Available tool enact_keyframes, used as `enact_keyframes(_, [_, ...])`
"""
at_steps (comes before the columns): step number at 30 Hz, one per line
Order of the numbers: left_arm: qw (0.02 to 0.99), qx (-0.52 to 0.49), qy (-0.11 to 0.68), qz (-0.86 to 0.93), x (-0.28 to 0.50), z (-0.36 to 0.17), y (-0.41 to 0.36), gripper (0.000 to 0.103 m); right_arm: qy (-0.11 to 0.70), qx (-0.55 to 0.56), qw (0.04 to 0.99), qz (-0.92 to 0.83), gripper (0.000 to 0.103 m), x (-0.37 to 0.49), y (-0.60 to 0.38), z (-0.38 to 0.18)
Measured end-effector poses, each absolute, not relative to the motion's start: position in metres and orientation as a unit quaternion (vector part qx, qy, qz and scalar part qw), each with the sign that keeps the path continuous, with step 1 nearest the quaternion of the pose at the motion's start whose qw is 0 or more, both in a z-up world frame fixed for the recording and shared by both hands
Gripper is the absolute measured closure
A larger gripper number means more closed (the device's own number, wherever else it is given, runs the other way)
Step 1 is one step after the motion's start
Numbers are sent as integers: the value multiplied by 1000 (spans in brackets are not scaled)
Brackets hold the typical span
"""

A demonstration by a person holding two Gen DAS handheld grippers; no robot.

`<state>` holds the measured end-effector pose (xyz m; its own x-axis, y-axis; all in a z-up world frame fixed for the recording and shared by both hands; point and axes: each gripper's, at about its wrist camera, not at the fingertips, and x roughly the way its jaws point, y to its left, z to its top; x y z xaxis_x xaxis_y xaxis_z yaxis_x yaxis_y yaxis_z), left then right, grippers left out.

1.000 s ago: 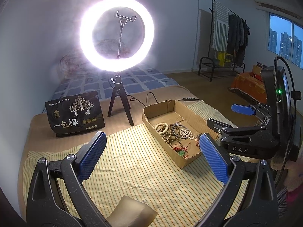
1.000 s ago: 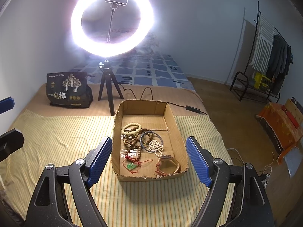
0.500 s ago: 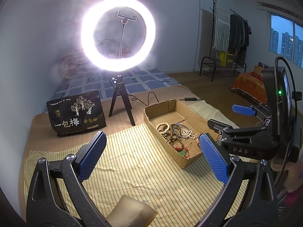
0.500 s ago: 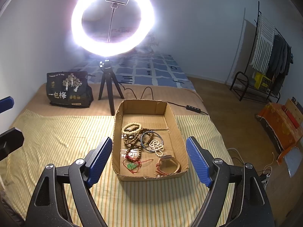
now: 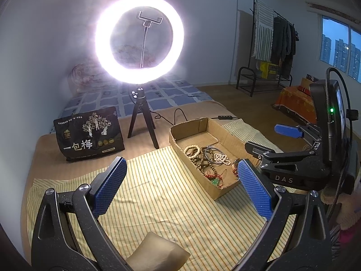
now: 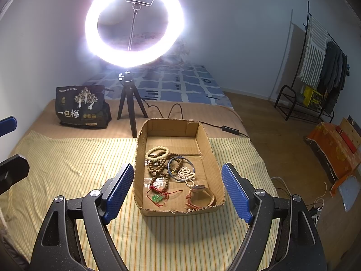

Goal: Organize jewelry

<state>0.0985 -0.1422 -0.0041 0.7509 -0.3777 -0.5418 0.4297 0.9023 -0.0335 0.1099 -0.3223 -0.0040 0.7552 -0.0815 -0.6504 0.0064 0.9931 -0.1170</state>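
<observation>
Both grippers, left (image 5: pixel 180 188) and right (image 6: pixel 177 189), hang with jaws spread wide, gripping nothing. The jewelry (image 6: pixel 173 174) sits heaped in the box (image 6: pixel 217 171) on the bed, dead ahead between the right jaws, probably corralled so nothing rolls off. The box's long axis runs straight away from those jaws.

The left black two-finger gripper with blue textured pads (image 5: pixel 180 189) is held level, jaws spread wide and empty. The right gripper of the same black and blue build (image 6: pixel 178 190) is likewise spread and empty; in the left view it sits at three o'clock, seemingly level.
</observation>
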Motion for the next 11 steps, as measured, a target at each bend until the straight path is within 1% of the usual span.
enact_keyframes(11, [941,53,269,-198,96,-2,-142,3,351,-55,935,-24,23,109,-321,-6])
